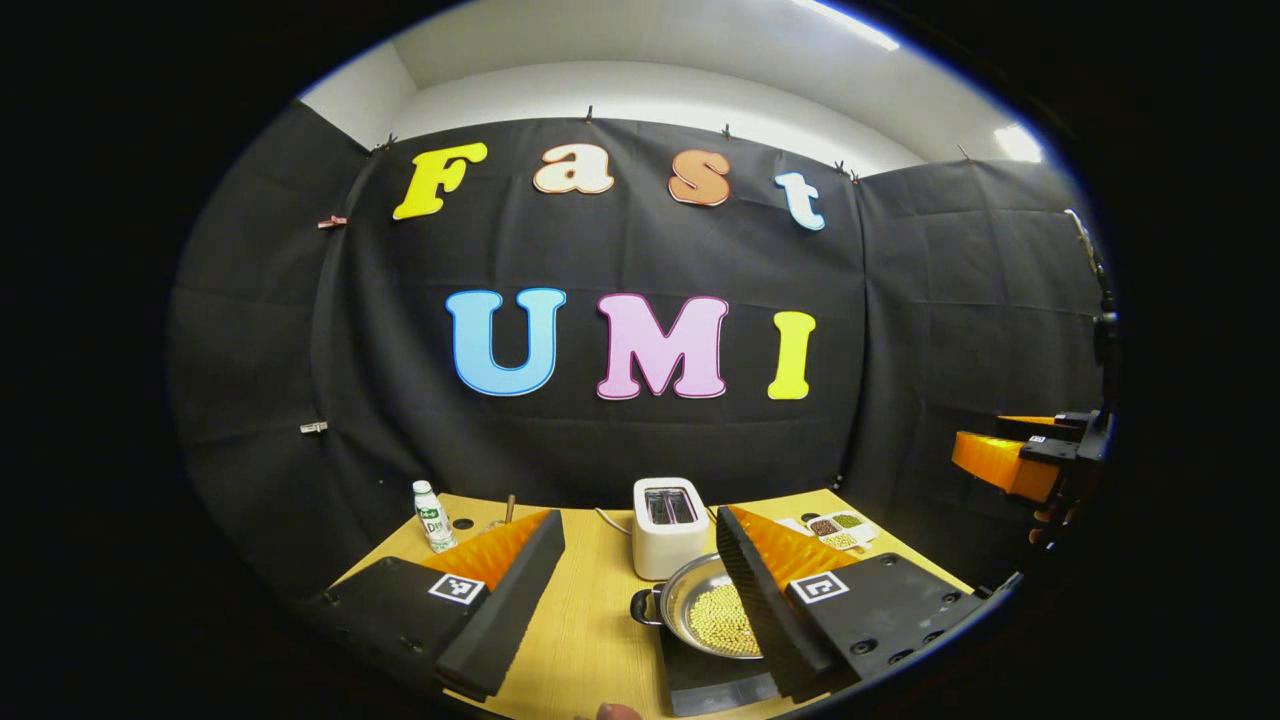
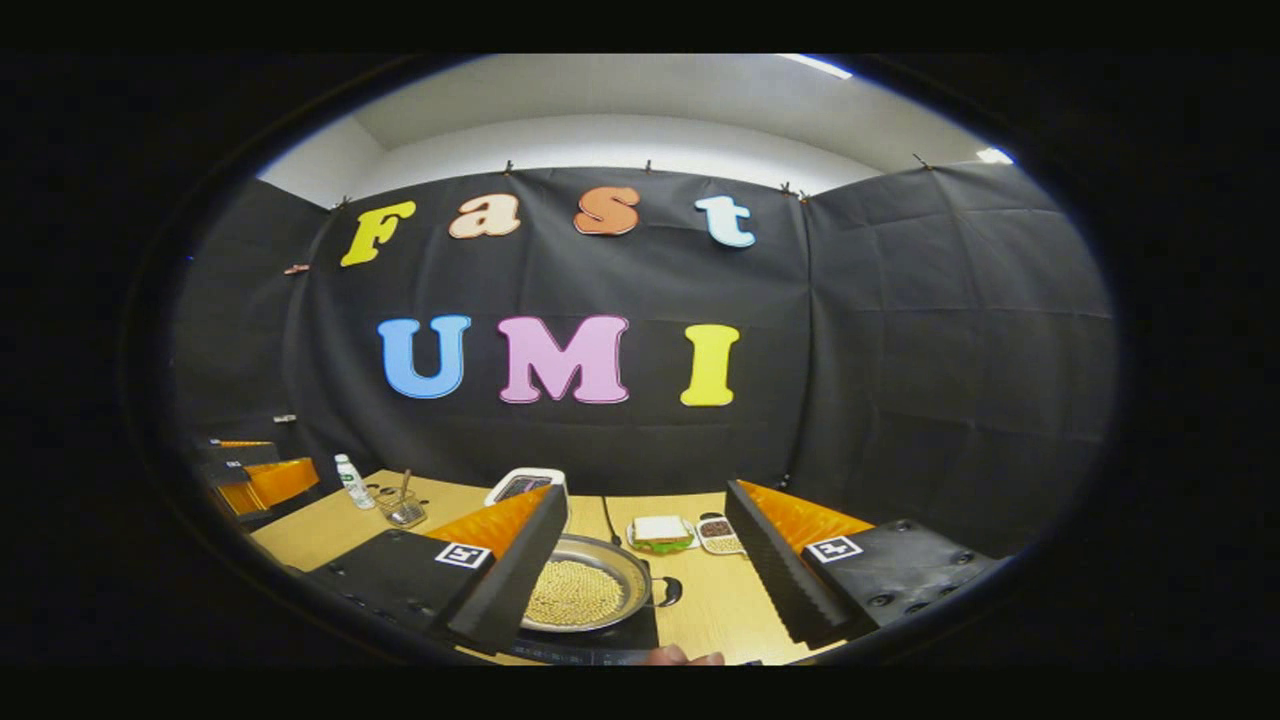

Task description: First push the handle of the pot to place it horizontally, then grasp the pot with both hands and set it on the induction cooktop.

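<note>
The pot of beans [image 2: 580, 592] sits on the induction cooktop [image 1: 715, 680] near the desk [image 1: 590, 620] front edge; left gripper [image 1: 640, 590] and right gripper [image 2: 650, 585] both gape, holding nothing.

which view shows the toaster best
The left gripper view: the toaster stands whole between the open fingers, slots visible, behind the pot. In the right gripper view, the toaster is mostly hidden behind a finger, with just its top peeking out.

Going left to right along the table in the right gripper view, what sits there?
Bottle → glass with a utensil → toaster → pot of beans → plate with a sandwich → small dish tray.
</note>
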